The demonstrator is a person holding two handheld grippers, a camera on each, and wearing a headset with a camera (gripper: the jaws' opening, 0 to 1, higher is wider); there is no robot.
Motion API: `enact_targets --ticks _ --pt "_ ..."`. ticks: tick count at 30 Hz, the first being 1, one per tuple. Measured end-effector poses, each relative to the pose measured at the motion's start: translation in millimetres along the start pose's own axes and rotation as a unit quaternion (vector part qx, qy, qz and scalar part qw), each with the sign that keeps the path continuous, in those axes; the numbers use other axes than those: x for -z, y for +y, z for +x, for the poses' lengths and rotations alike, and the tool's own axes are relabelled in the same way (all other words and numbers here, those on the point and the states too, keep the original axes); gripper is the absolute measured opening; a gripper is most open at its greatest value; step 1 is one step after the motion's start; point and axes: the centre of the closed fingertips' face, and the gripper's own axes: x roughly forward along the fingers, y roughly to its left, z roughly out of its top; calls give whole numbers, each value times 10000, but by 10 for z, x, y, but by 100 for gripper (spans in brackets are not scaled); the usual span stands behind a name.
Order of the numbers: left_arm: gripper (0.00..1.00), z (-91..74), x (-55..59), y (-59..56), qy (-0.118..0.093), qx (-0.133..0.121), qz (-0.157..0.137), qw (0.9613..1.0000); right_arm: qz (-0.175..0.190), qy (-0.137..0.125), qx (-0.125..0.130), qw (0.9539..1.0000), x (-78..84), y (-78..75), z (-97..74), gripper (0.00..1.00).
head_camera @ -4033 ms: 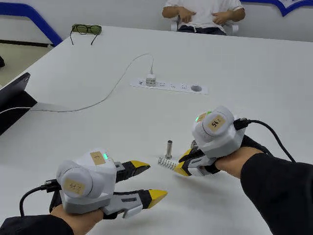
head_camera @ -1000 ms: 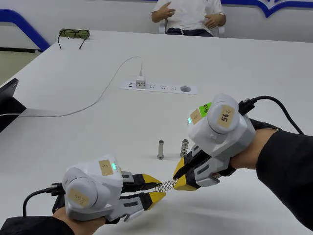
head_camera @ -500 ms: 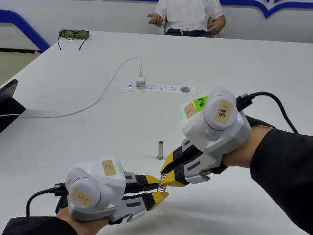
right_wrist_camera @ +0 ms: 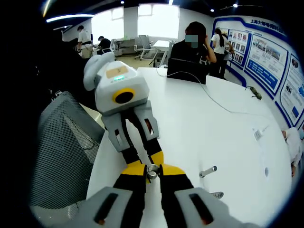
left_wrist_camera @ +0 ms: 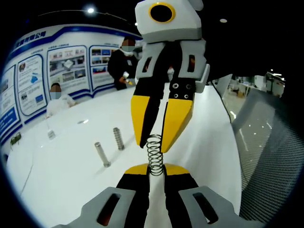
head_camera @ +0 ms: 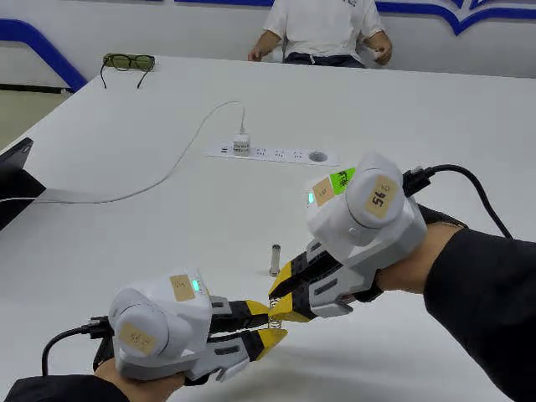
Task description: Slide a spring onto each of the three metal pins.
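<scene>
A small metal spring (head_camera: 274, 316) hangs between both grippers above the white table (head_camera: 402, 117). My left gripper (head_camera: 270, 323) is shut on its lower end (left_wrist_camera: 154, 164). My right gripper (head_camera: 281, 302) comes from above and is shut on the upper end (left_wrist_camera: 154, 141). In the right gripper view the spring (right_wrist_camera: 152, 172) shows end-on between my right gripper's (right_wrist_camera: 151, 172) yellow tips. A bare metal pin (head_camera: 275, 258) stands upright just beyond the grippers. In the left gripper view this bare pin (left_wrist_camera: 101, 154) stands beside a second pin (left_wrist_camera: 117, 138) that carries a spring.
A power strip (head_camera: 272, 154) with a plugged charger and a white cable (head_camera: 167, 172) lies mid-table. Dark glasses (head_camera: 127, 60) rest at the far left corner. A person (head_camera: 322, 25) sits at the far edge. A dark device (head_camera: 12, 176) is at the left edge.
The spring lay on the table by my right gripper, which lifted it and carried it left to my left gripper. The left jaws, open before, have shut on its end.
</scene>
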Motion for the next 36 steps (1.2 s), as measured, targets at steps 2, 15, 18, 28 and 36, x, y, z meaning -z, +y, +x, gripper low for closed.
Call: enact_targets --ticks 2,15,18,28,36 --pt "10 -2 -5 -2 -4 -3 3 10000 11 18 6 10000 11 0 -1 13" --pt "10 -1 -17 -2 -39 -13 -3 10000 31 24 47 10000 42 1 1 12" --pt "10 1 -19 0 -43 -19 -6 10000 11 6 48 10000 34 4 8 12" --pt "12 6 -5 11 -24 -23 -12 10000 60 24 34 10000 32 0 13 12" --pt "23 -8 11 53 -16 -118 -117 9999 103 -8 87 9999 22 -37 -6 12"
